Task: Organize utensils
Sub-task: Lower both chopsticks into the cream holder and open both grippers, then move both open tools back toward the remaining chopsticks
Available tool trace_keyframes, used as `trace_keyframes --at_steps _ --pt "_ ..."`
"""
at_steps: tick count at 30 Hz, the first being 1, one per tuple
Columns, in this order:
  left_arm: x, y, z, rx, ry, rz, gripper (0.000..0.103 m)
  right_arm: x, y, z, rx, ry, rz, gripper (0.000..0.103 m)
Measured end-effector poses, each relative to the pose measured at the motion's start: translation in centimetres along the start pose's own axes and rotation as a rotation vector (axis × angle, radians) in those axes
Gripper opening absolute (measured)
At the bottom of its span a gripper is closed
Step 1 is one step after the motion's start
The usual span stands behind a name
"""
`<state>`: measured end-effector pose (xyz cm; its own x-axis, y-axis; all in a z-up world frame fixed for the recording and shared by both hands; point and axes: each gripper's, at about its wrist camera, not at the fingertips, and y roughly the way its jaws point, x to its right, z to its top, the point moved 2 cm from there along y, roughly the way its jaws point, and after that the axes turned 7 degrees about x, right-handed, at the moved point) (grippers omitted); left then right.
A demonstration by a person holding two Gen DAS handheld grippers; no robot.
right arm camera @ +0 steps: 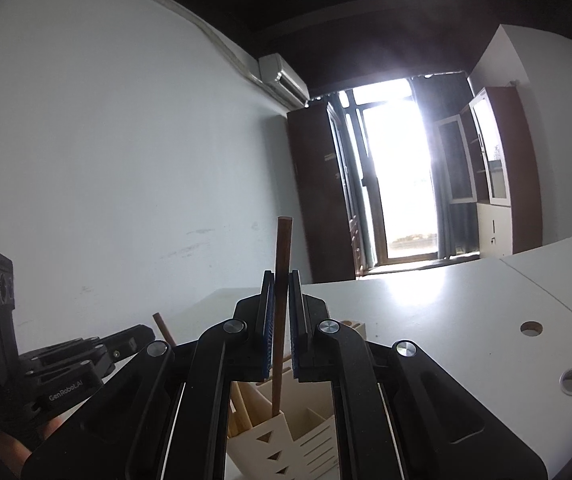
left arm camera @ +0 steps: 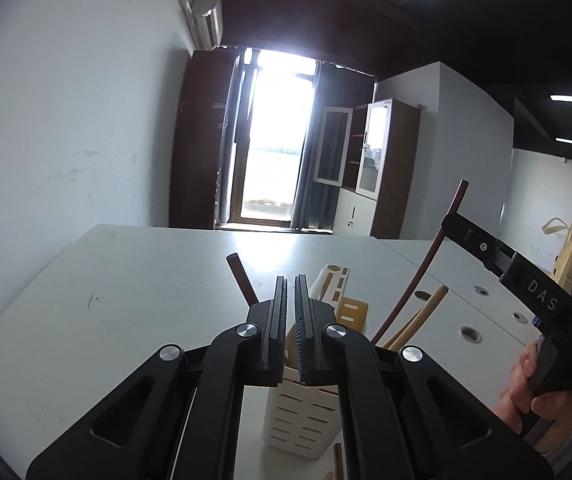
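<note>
A cream slotted utensil holder point(left arm camera: 302, 420) stands on the white table just below my left gripper point(left arm camera: 291, 292), whose jaws are nearly closed with nothing between them. A dark brown chopstick point(left arm camera: 242, 280) leans out of the holder behind the left fingers. My right gripper point(right arm camera: 282, 300) is shut on another dark brown chopstick point(right arm camera: 283, 240), held upright with its lower end in a compartment of the holder point(right arm camera: 282, 440). In the left wrist view that chopstick point(left arm camera: 418, 268) rises to the right gripper. Pale bamboo chopsticks point(left arm camera: 422, 316) lean in the holder.
The white table point(left arm camera: 126, 280) has round cable holes point(left arm camera: 470, 334) on its right part. A wooden object point(left arm camera: 568, 260) stands at the far right. More sticks point(left arm camera: 337, 460) lie by the holder's base. White wall on the left, window and cabinets behind.
</note>
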<state>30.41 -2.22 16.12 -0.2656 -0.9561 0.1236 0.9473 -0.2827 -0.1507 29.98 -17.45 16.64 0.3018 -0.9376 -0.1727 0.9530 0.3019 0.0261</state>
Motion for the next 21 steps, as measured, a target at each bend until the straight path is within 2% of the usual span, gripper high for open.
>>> trace_keyframes --at_steps 5,12,13,14,15,16,19,21 --pt "-0.2 0.4 -0.2 -0.014 0.022 0.021 0.004 -0.5 1.6 -1.1 -0.125 -0.012 0.003 0.008" --pt "-1.4 0.5 -0.1 -0.045 -0.009 0.028 0.006 -0.4 2.2 -1.7 -0.238 0.052 0.016 0.009" --pt "-1.6 0.6 0.0 -0.053 -0.015 0.027 0.010 -0.5 2.0 -1.5 -0.234 0.052 0.015 0.016" --pt "-1.7 0.7 0.0 -0.066 -0.019 0.021 0.028 -0.5 1.7 -1.2 -0.222 0.054 0.012 0.029" --pt "-1.8 0.8 0.2 -0.075 -0.021 0.013 0.046 -0.6 1.3 -0.9 -0.203 0.056 0.009 0.037" --pt "-1.8 0.7 0.3 -0.073 -0.022 0.010 0.050 -0.7 0.8 -0.6 -0.183 0.053 0.005 0.047" --pt "-1.6 0.2 0.8 -0.066 -0.008 0.012 0.056 -1.4 -0.4 0.6 -0.132 0.020 0.002 0.048" --pt "-1.5 -0.4 1.3 -0.047 -0.004 0.010 0.069 -1.8 -1.4 1.2 -0.102 0.010 0.009 0.052"
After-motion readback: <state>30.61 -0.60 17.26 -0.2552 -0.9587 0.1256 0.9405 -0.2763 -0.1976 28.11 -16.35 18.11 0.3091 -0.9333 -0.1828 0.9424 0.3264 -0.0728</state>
